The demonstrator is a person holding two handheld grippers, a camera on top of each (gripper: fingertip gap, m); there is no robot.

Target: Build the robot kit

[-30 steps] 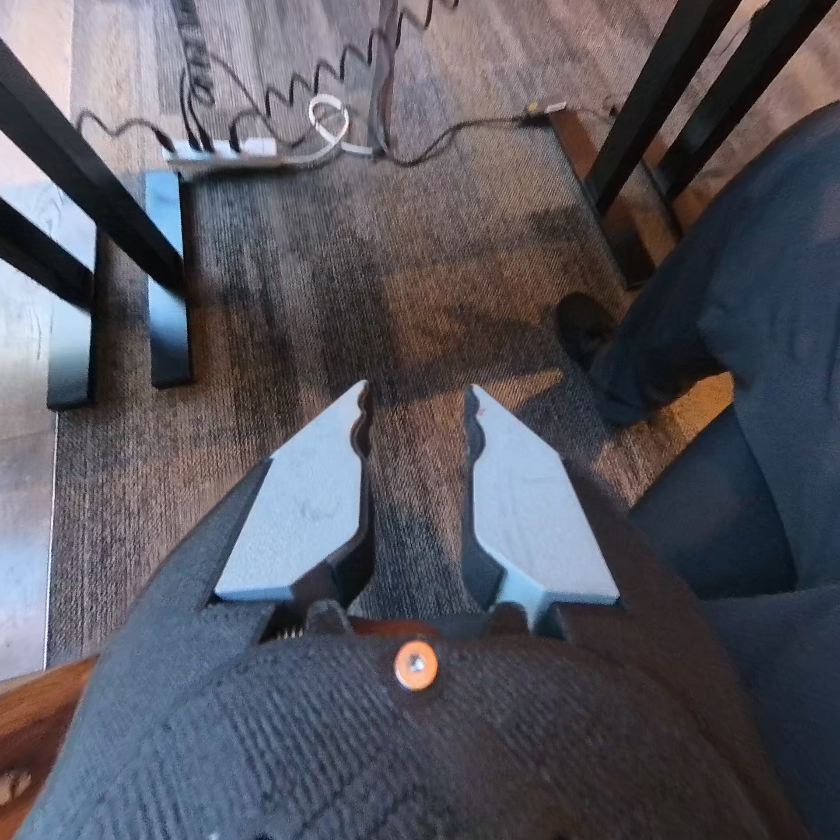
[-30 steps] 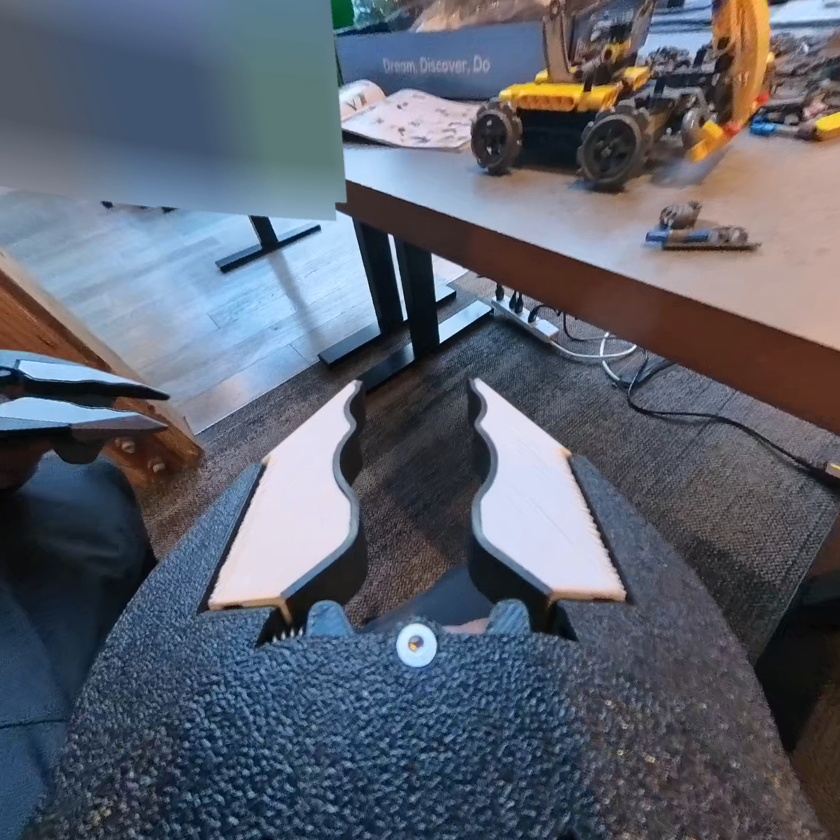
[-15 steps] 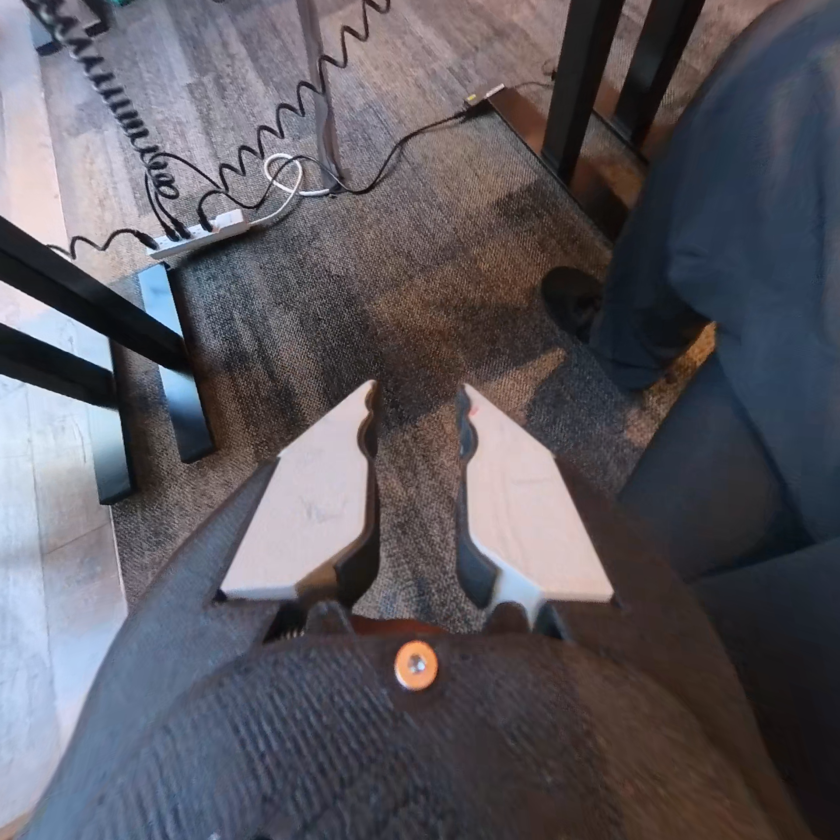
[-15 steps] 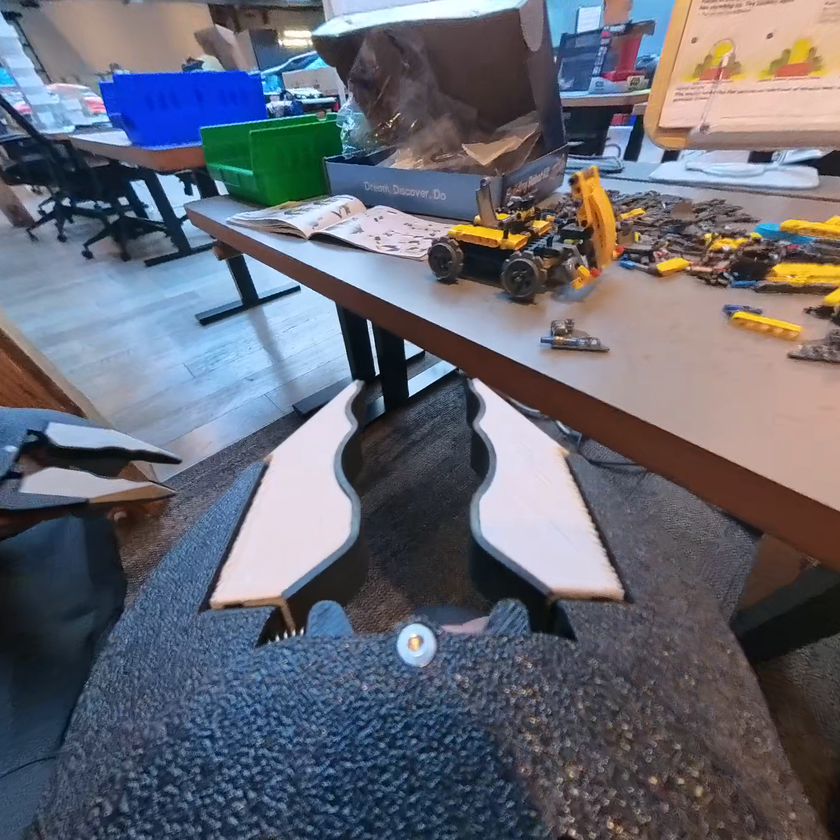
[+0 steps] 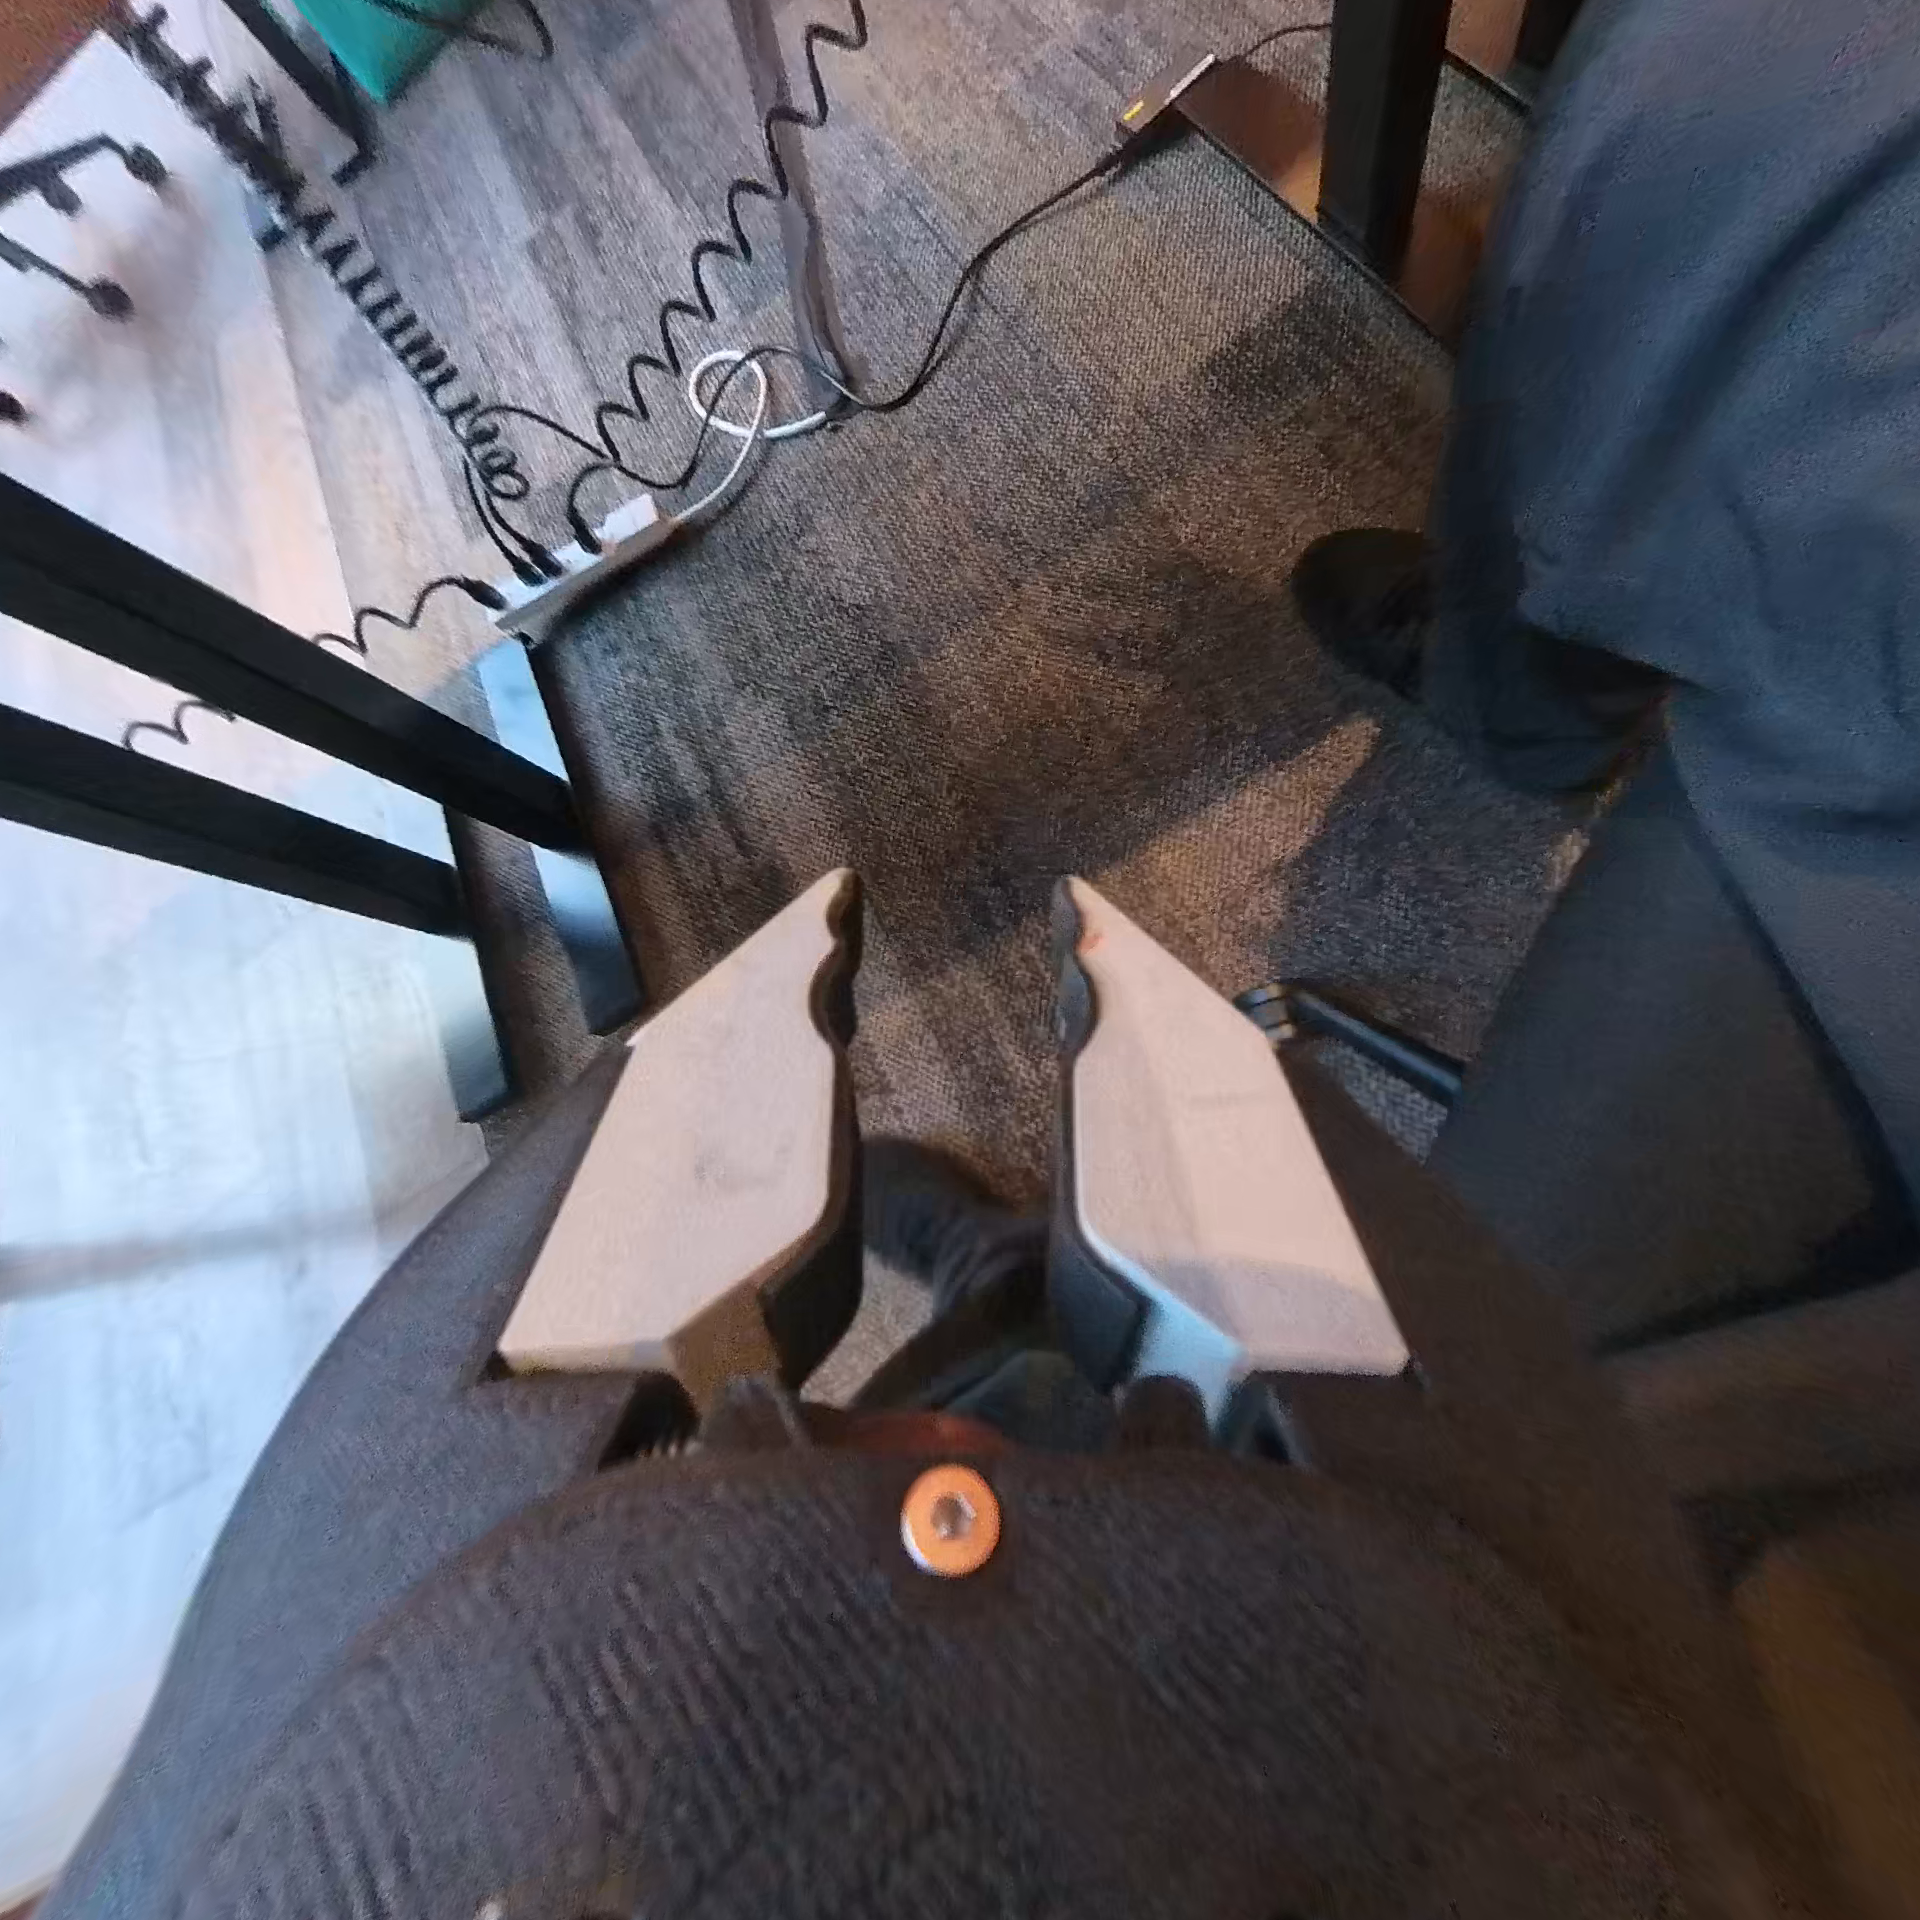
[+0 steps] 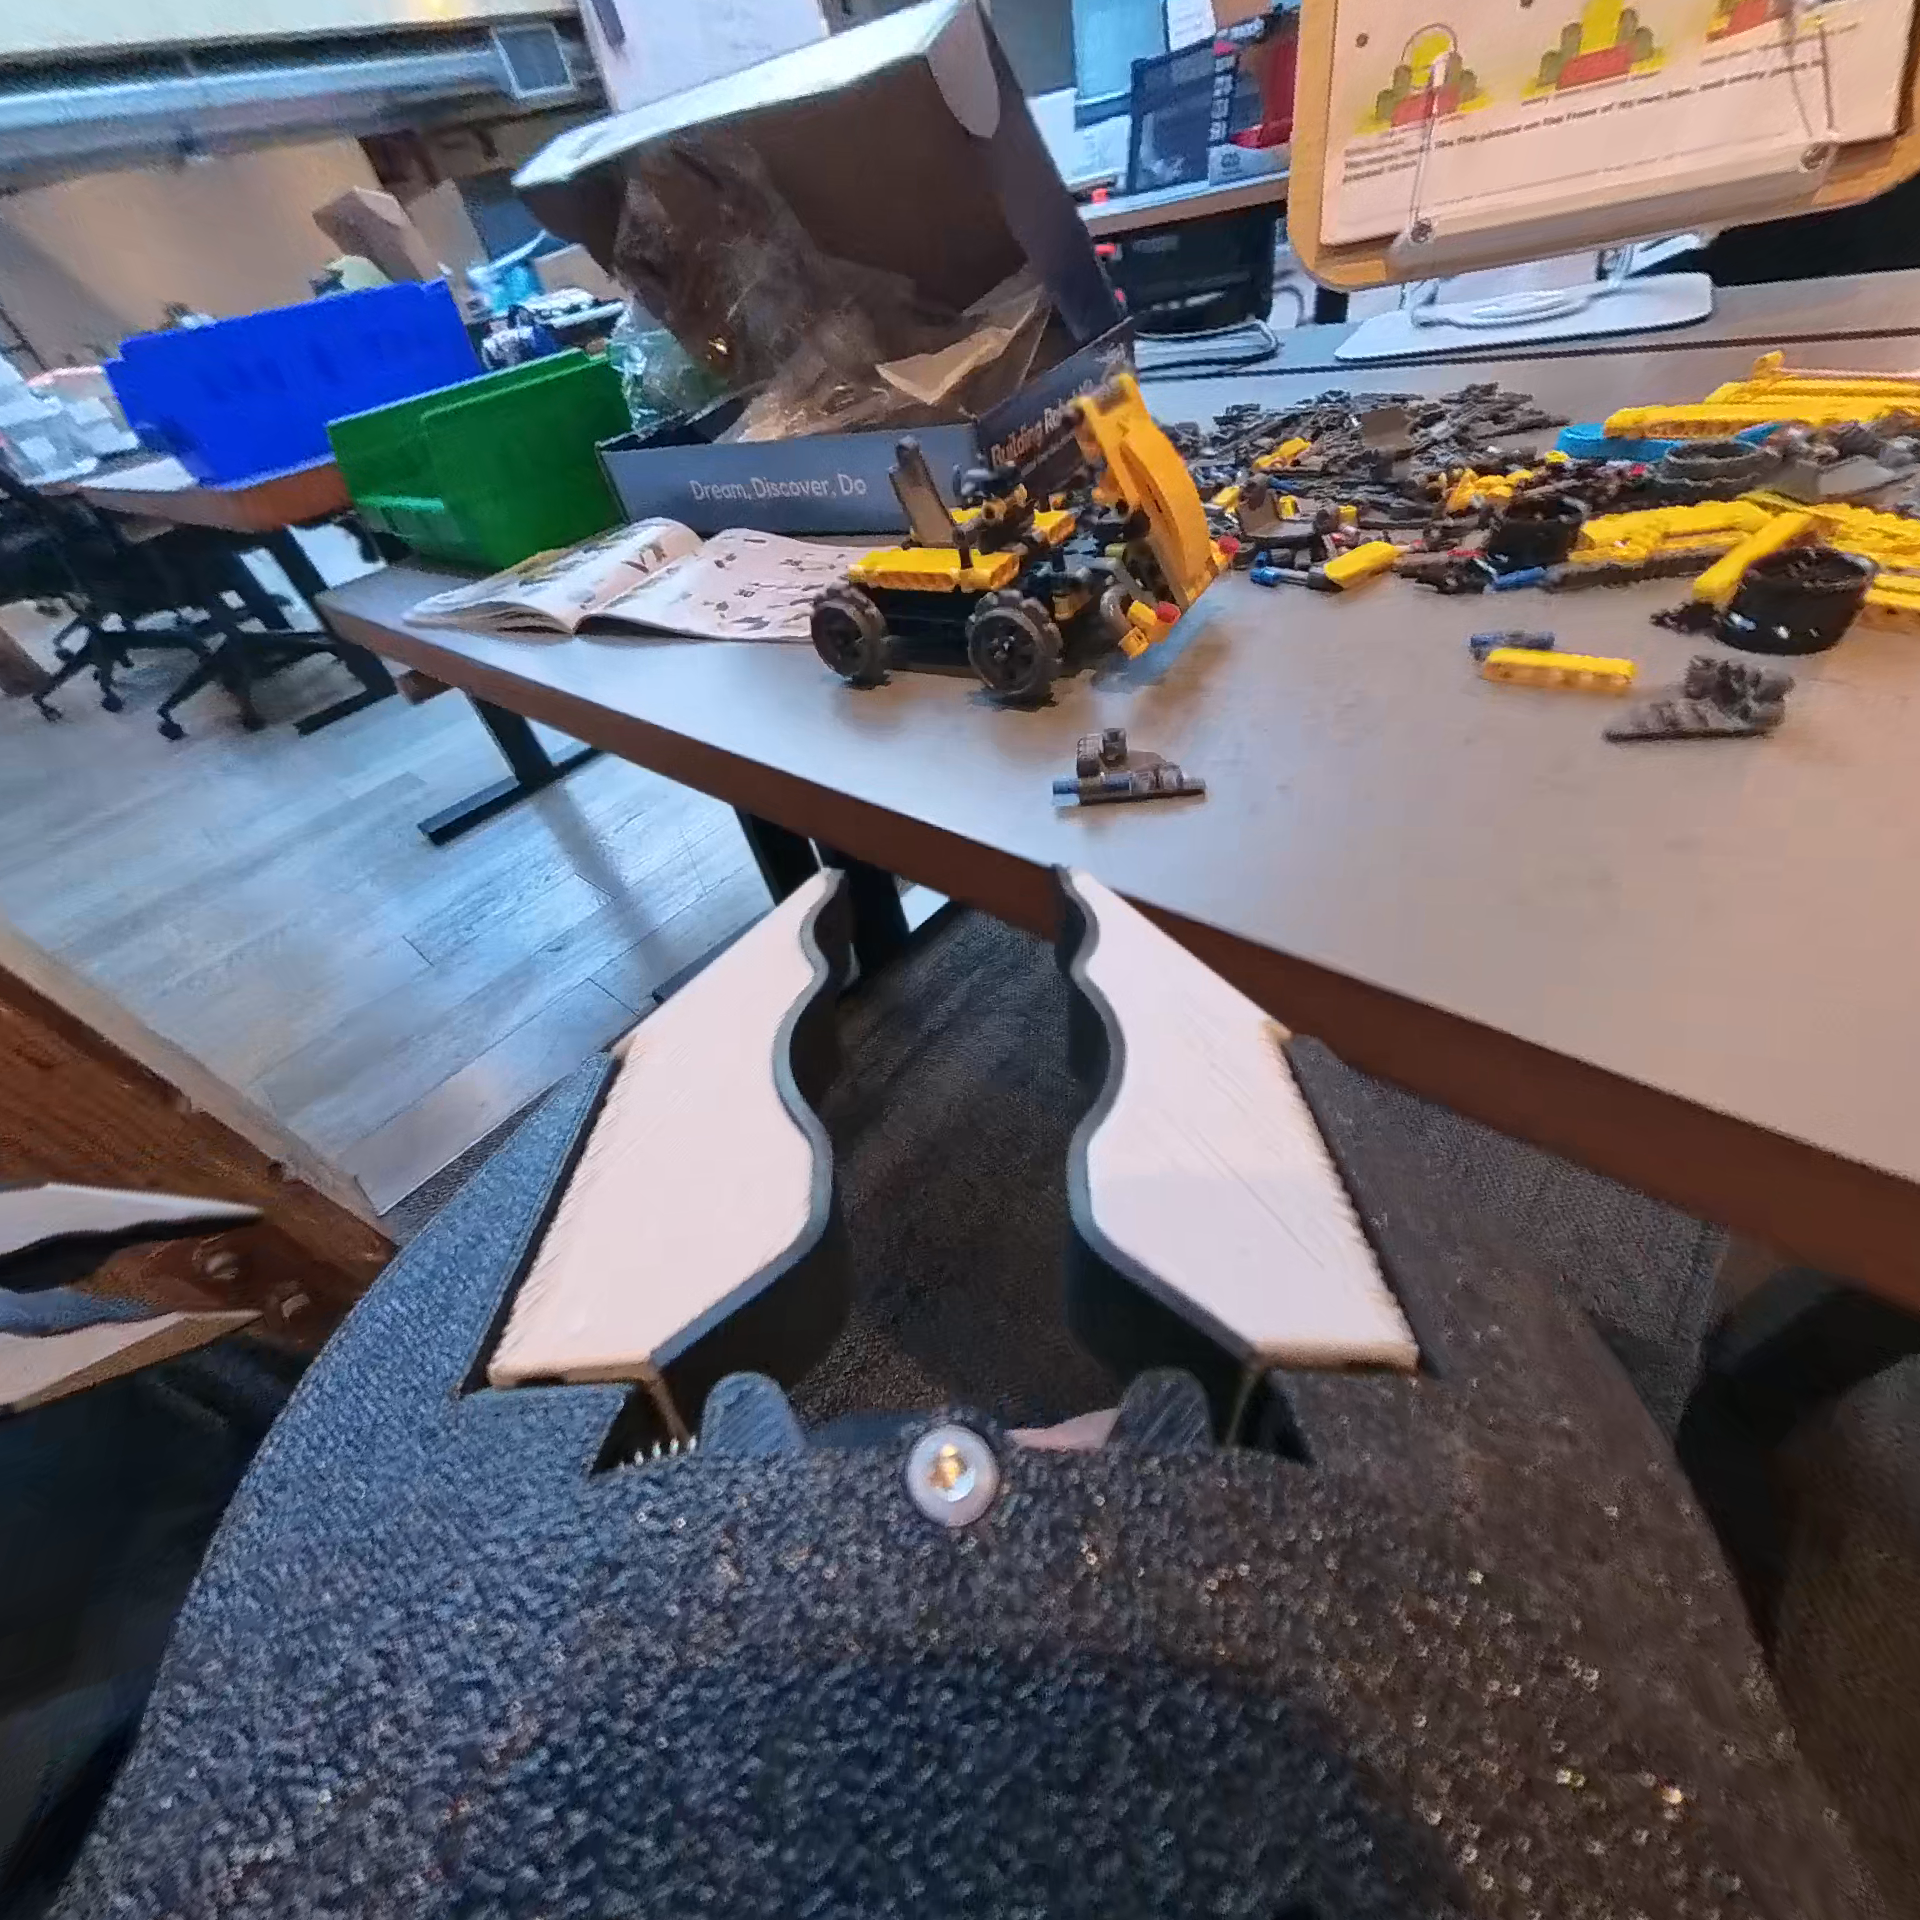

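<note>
My left gripper (image 5: 956, 904) is open and empty, pointing down at grey carpet (image 5: 987, 623) beside a person's dark trouser leg (image 5: 1704, 395) and black shoe (image 5: 1361, 592). My right gripper (image 6: 951, 899) is open and empty, held just below and in front of the front edge of a grey table (image 6: 1455, 894). A small dark brick piece (image 6: 1127, 774) lies on the table nearest to it. Behind it stands a yellow and black toy vehicle (image 6: 1018, 582). The left gripper also shows at the left edge of the right wrist view (image 6: 104, 1288).
A power strip (image 5: 592, 551) with coiled cables and black table legs (image 5: 260, 748) stand on the floor. On the table lie an open booklet (image 6: 644, 592), an open dark box (image 6: 862, 343) and several loose yellow and black pieces (image 6: 1662, 520). Green (image 6: 478, 468) and blue (image 6: 281, 374) bins stand at the left. The grippers' ends are close to 35 cm from one another. The left gripper is farther from the small dark brick piece (image 6: 1127, 774), some 40 cm, than the right, some 11 cm.
My right gripper has risen from under the table towards its front edge, so the tabletop now fills more of the view. My left gripper has tilted and shifted over the carpet. Both stay open.
</note>
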